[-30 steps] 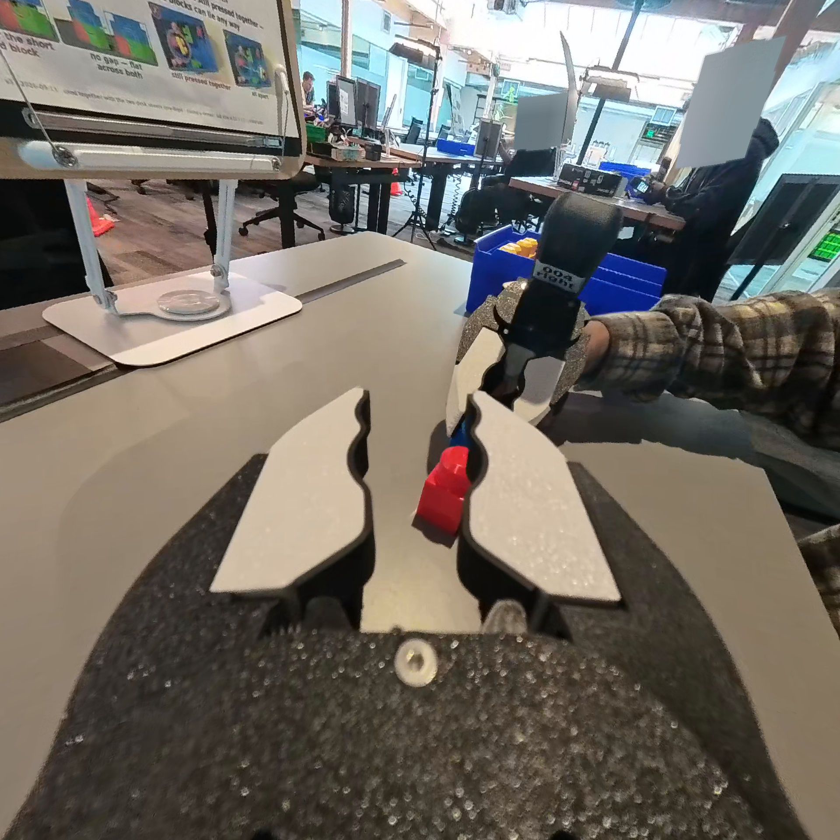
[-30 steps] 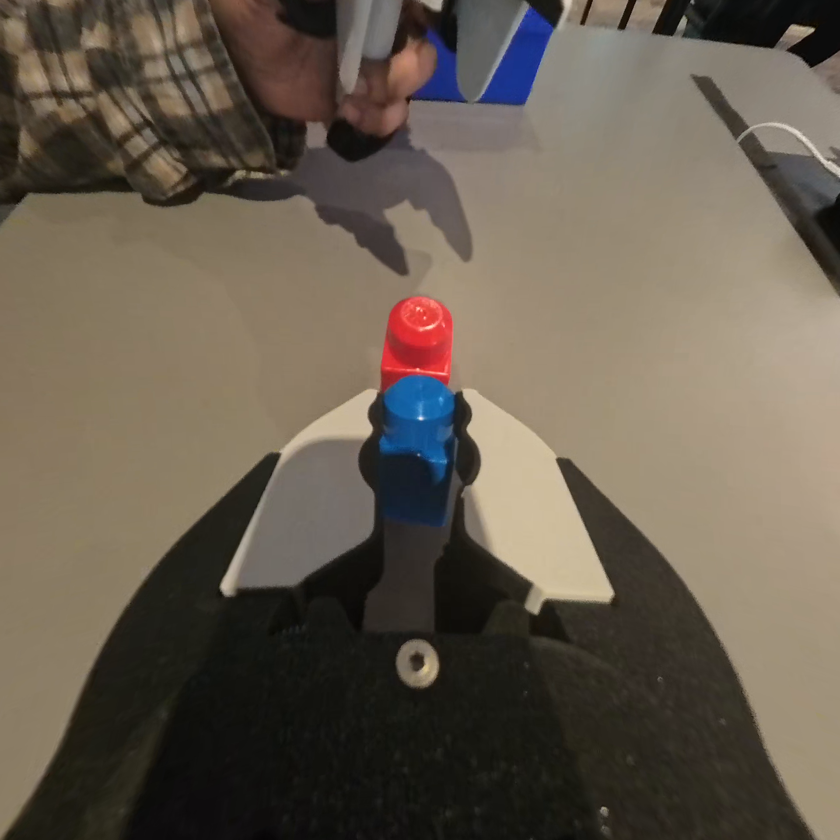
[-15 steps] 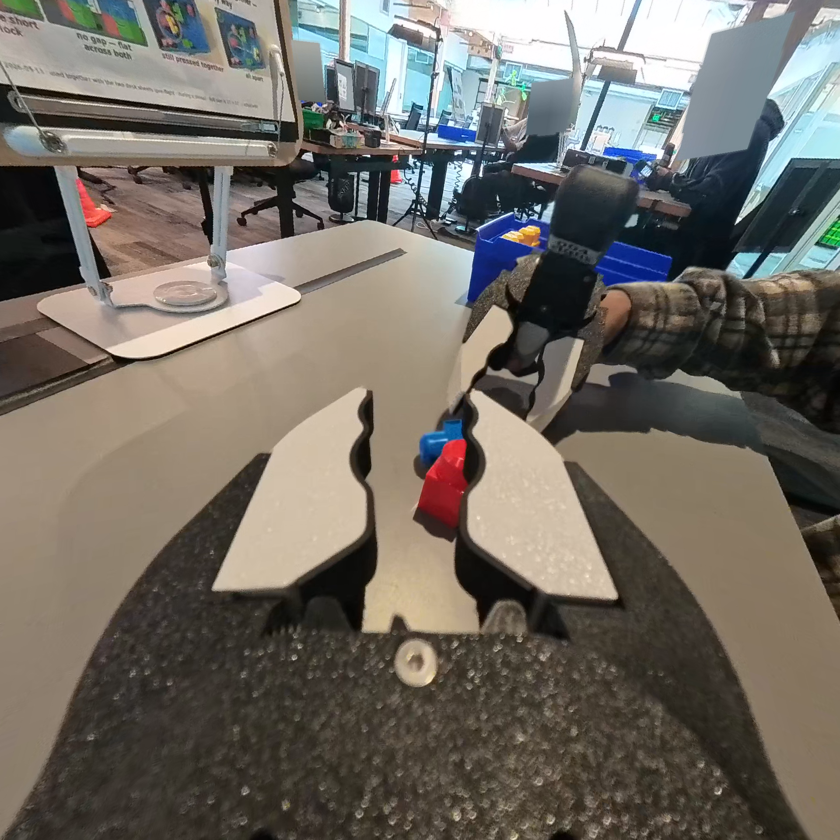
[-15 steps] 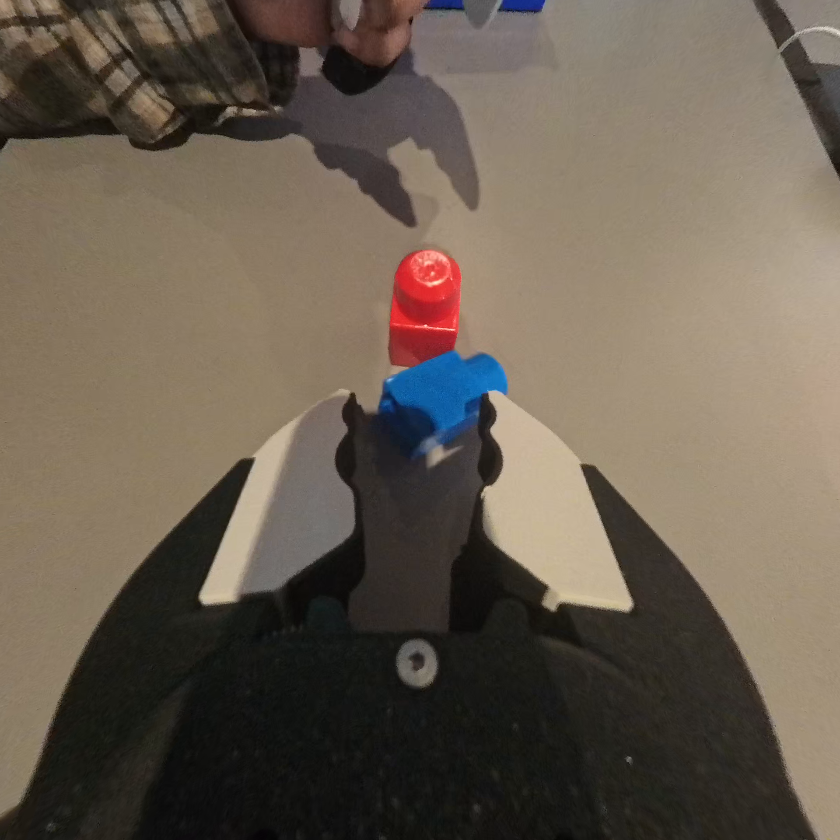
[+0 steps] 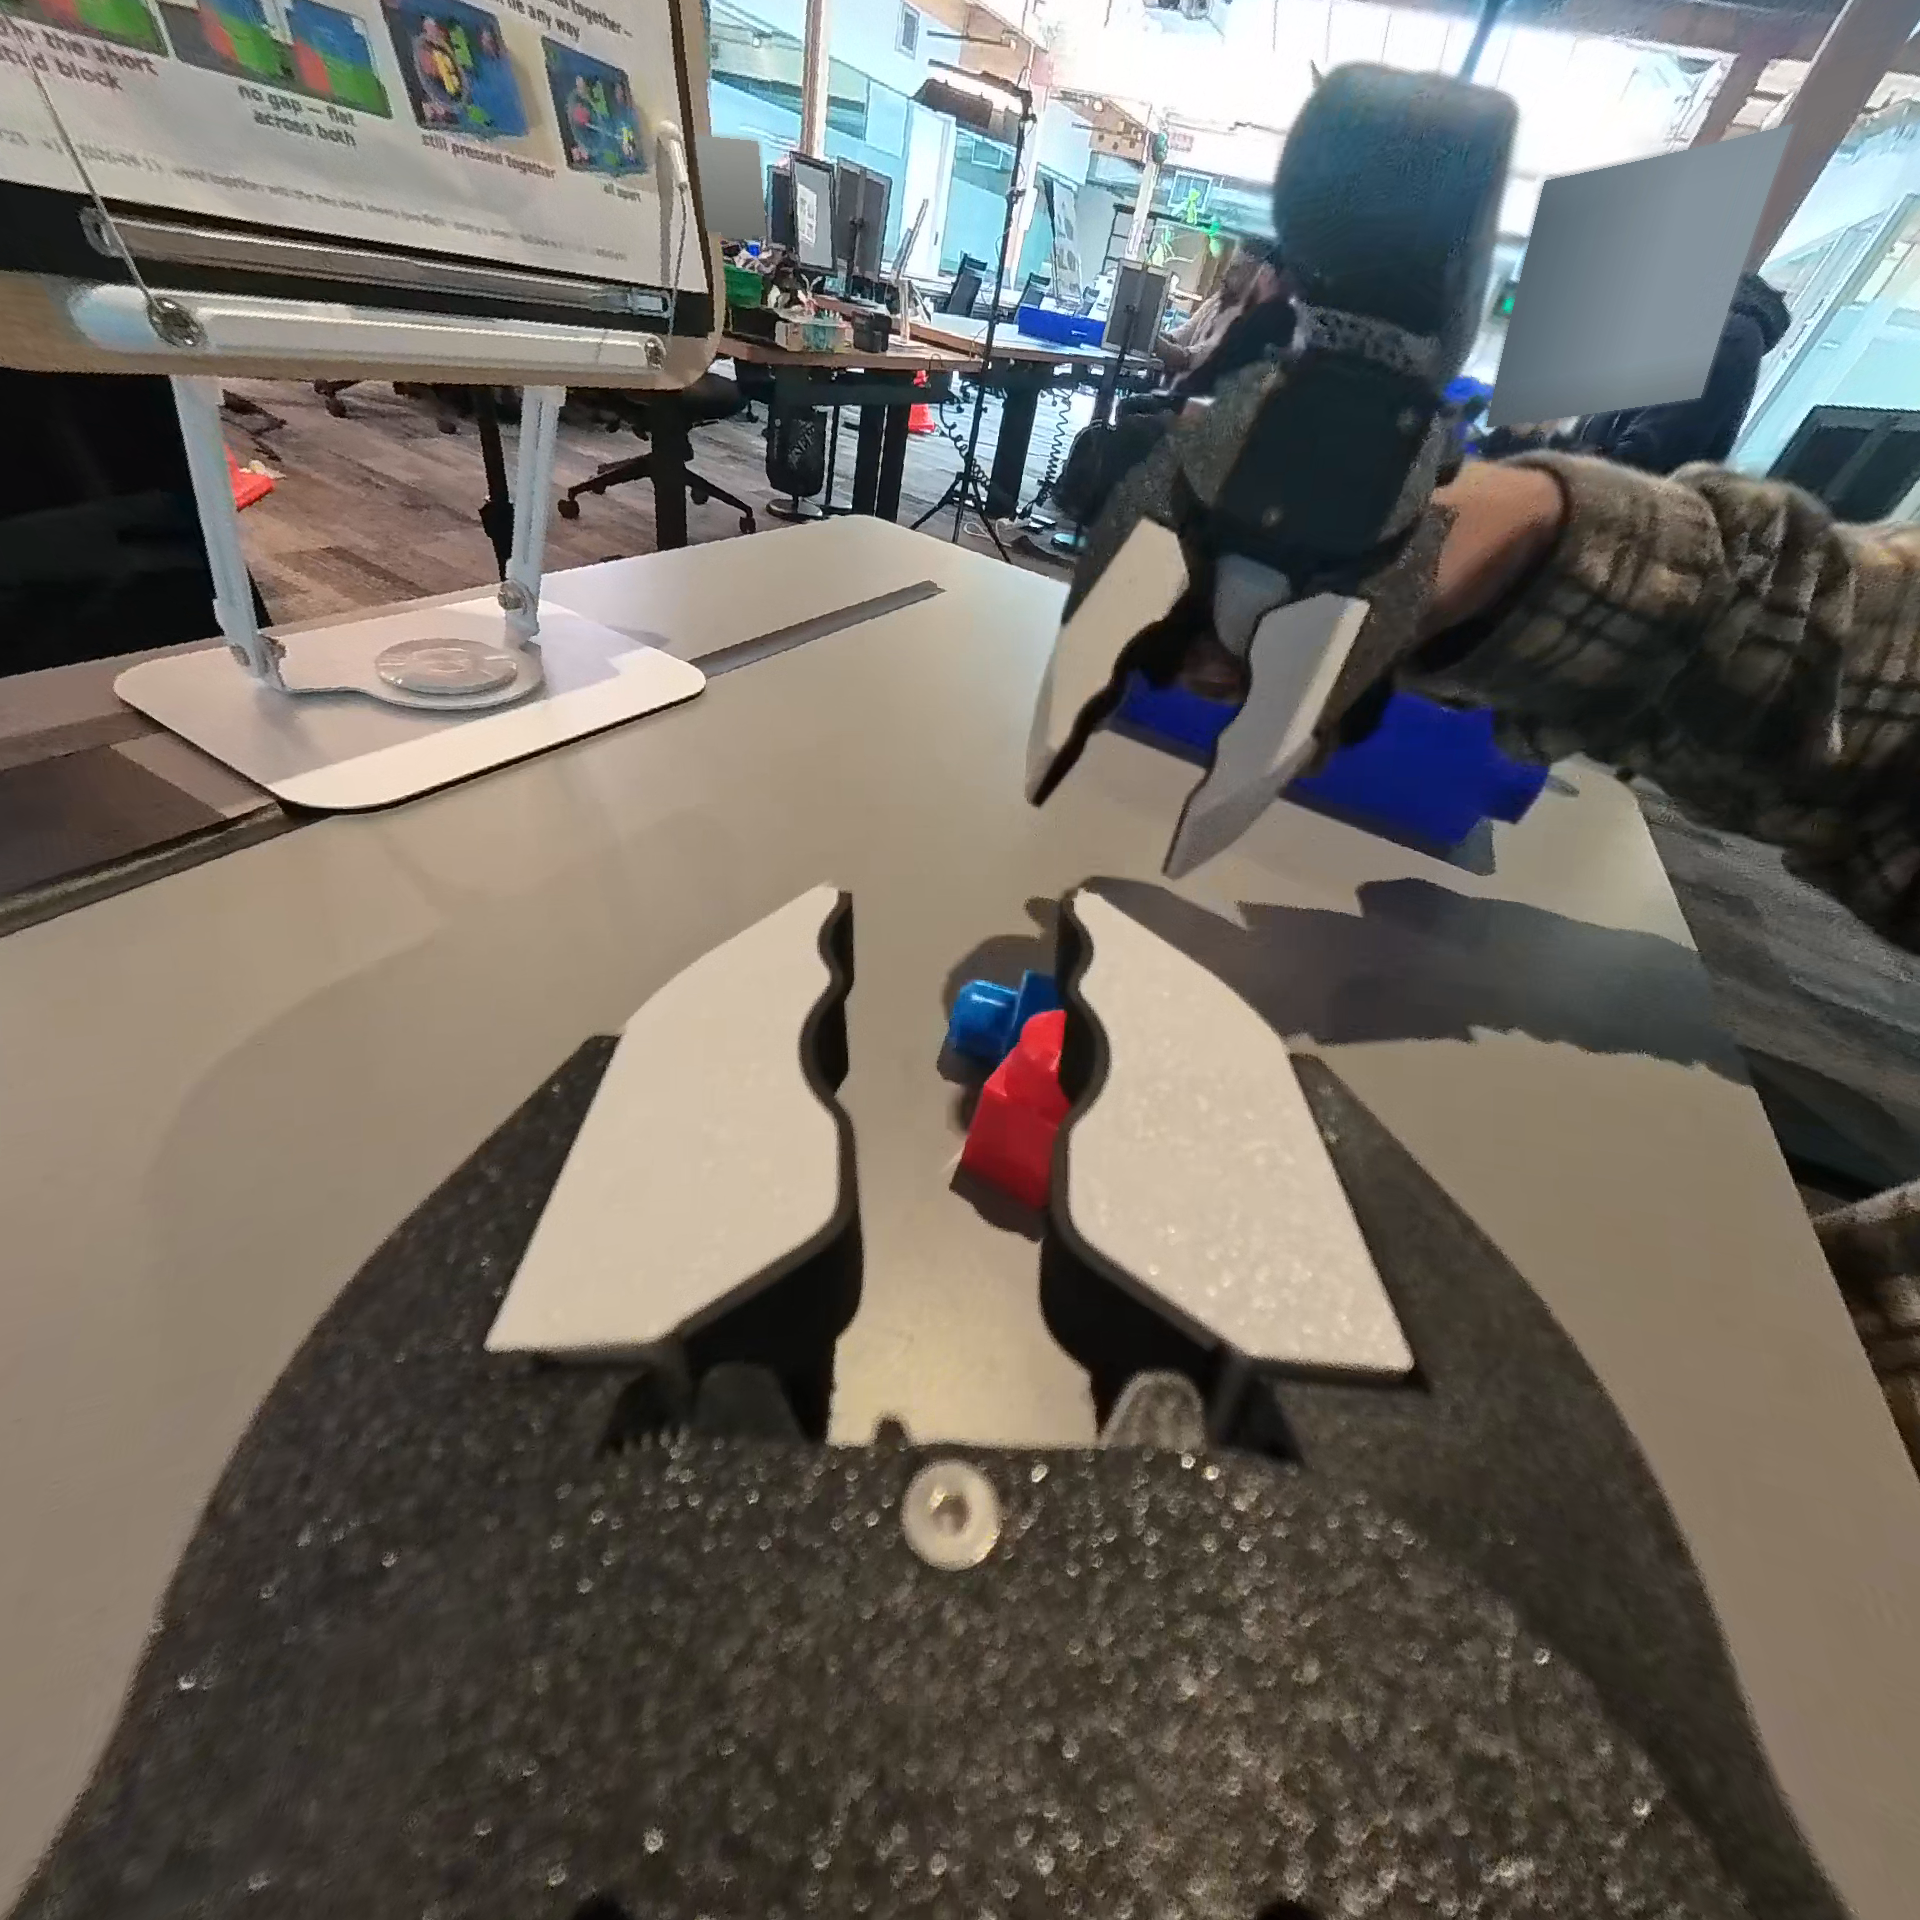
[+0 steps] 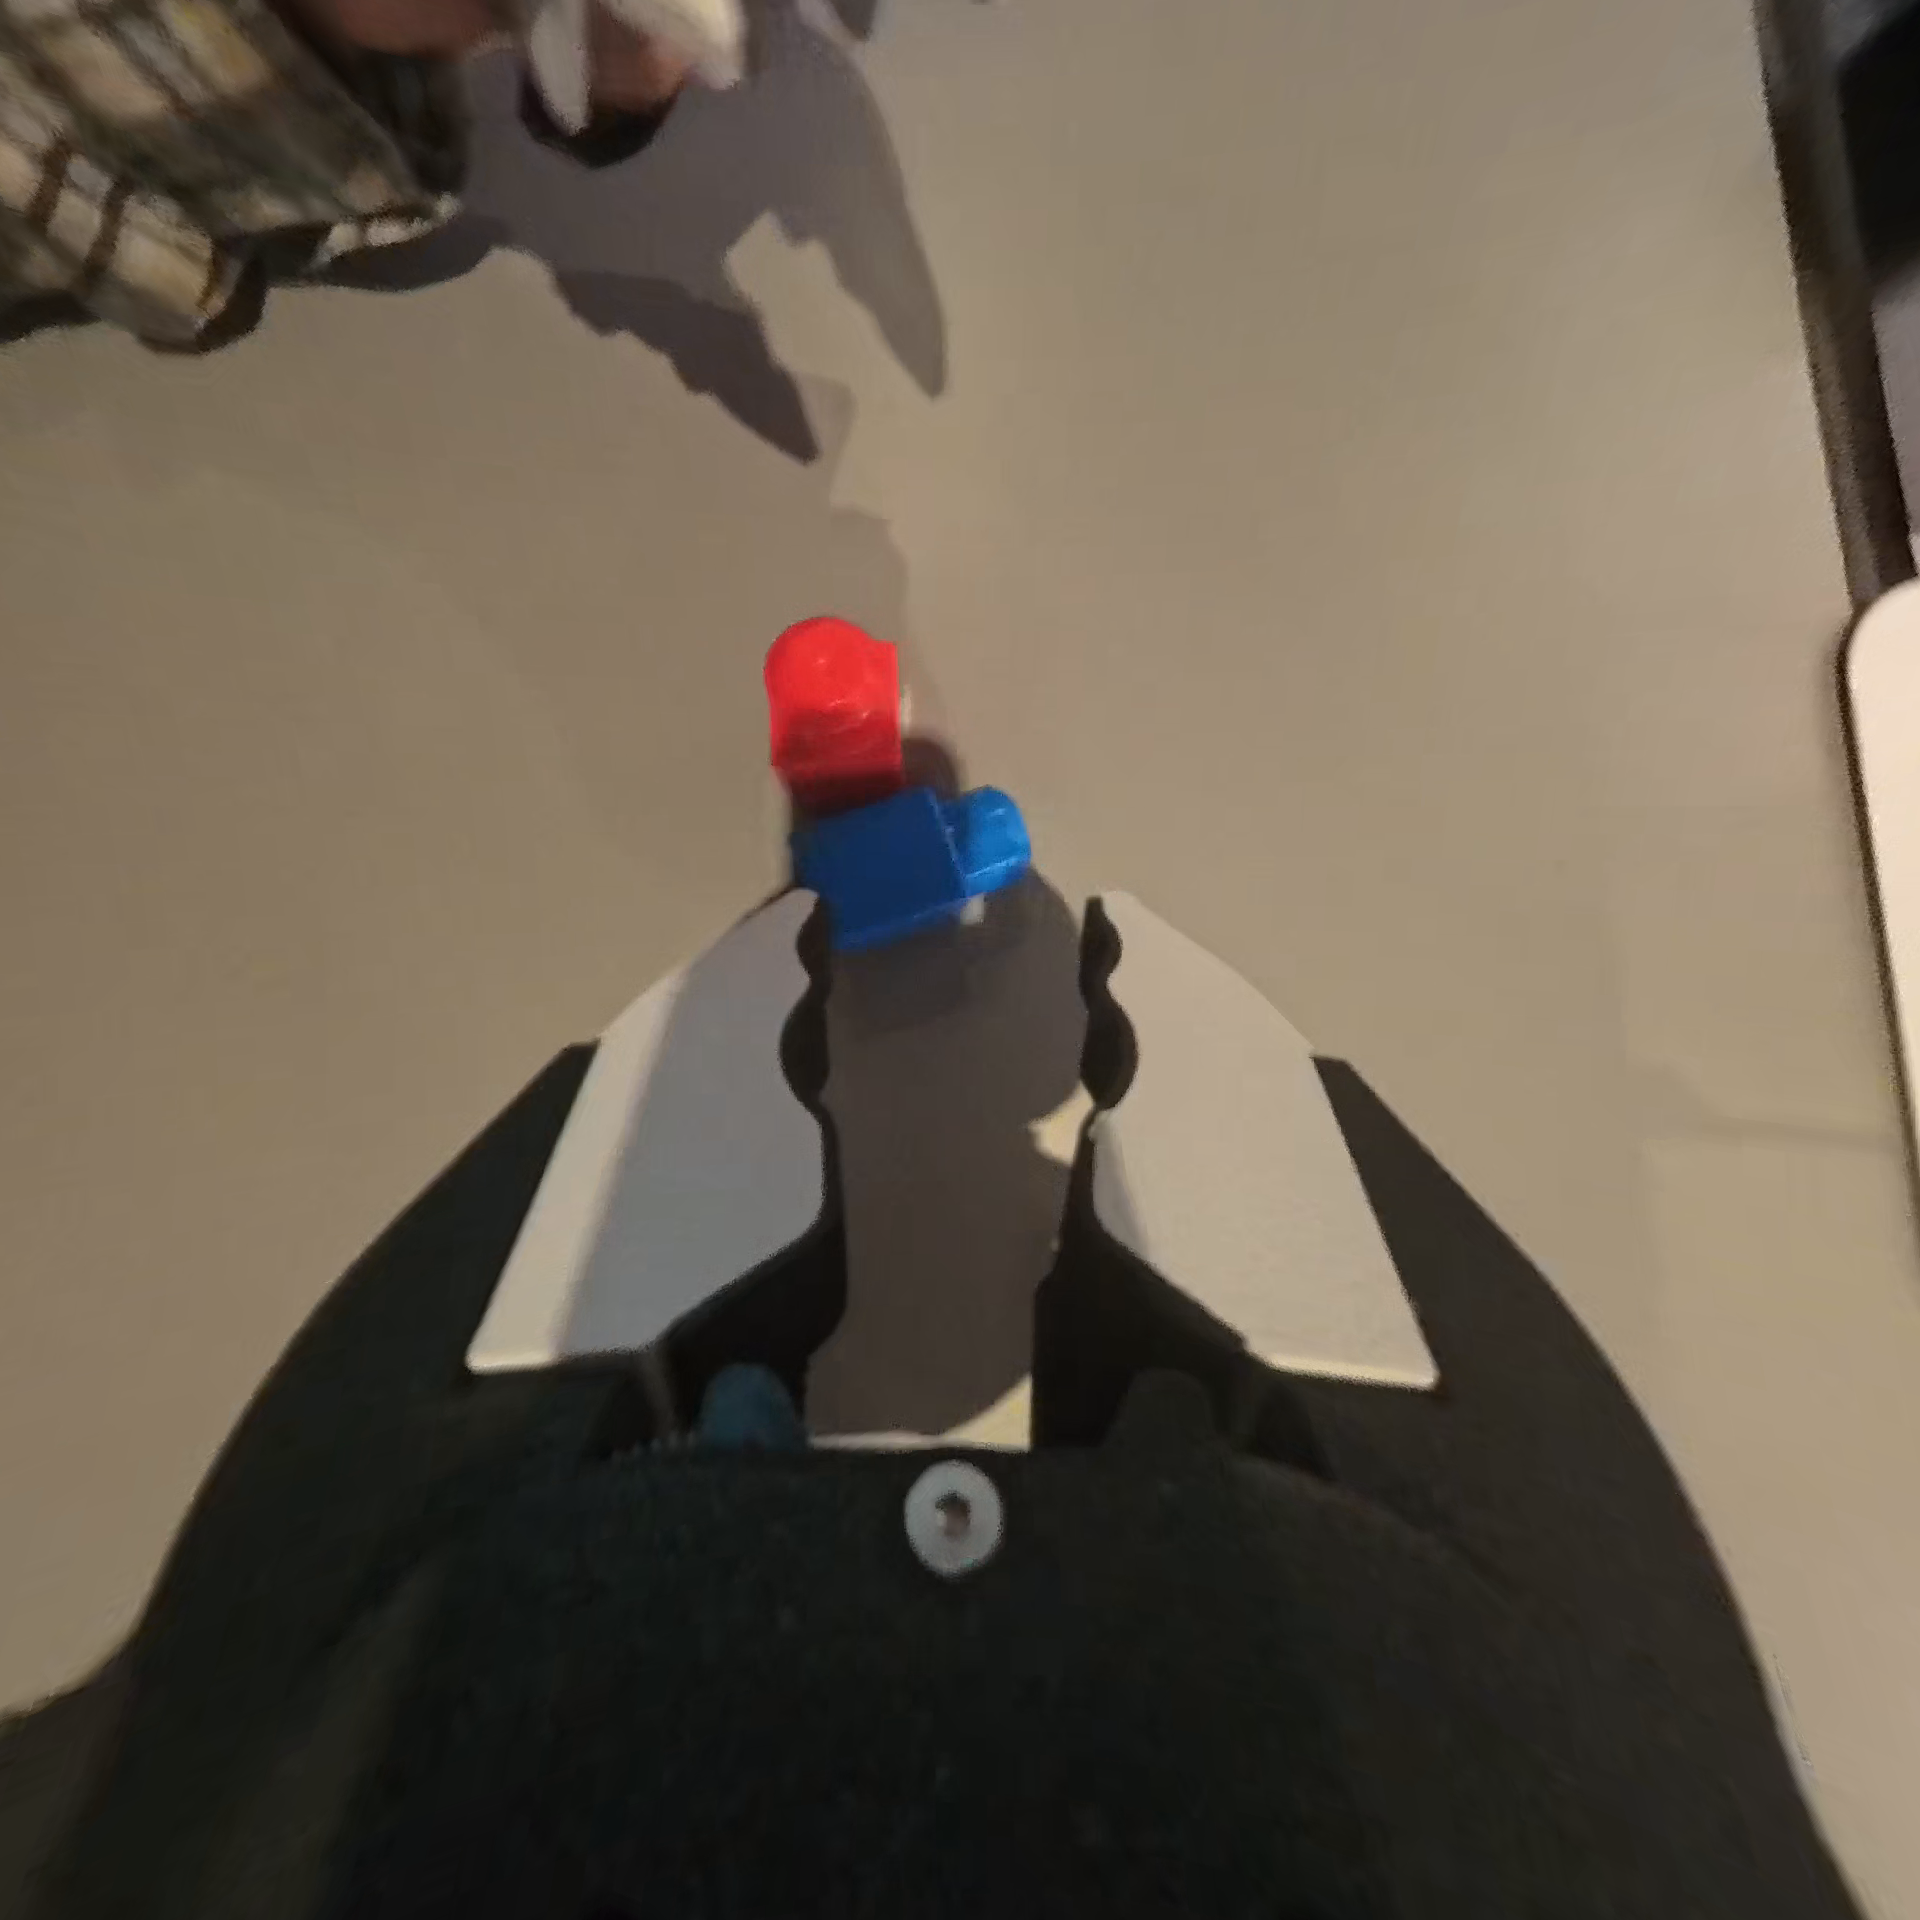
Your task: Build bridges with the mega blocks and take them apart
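Both tools stand with fingers apart and hold nothing. The small red plastic block stands upright on the grey desk ahead of the right tool; the small blue plastic block lies on its side just off that tool's tips, seemingly touching the red one. In the left wrist view both blocks sit beside the left tool's right finger, the right tool raised beyond them.
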The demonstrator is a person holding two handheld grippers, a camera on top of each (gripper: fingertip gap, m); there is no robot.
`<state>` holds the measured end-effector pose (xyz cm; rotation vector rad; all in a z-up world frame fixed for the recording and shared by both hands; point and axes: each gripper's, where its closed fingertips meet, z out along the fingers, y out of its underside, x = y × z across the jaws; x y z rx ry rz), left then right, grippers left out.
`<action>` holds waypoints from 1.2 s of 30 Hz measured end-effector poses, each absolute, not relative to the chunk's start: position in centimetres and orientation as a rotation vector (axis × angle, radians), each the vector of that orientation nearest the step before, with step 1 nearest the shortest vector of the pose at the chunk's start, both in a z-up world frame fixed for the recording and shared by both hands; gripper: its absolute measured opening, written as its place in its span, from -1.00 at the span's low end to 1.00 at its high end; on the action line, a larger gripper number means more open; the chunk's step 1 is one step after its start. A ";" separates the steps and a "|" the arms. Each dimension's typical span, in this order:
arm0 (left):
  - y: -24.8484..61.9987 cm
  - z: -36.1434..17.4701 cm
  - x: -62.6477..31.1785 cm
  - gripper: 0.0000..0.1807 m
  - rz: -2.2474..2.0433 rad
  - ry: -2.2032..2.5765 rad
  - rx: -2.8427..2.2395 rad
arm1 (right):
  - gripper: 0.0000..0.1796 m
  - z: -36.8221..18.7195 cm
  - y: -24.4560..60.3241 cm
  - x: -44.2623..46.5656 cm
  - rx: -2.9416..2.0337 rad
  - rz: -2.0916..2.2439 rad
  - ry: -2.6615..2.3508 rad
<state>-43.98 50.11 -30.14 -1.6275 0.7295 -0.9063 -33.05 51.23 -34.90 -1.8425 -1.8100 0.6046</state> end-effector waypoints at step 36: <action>50.4 -29.8 -44.8 -0.59 -0.929 0.664 -1.644 | -0.69 -41.8 50.5 -35.7 -2.970 0.535 -1.202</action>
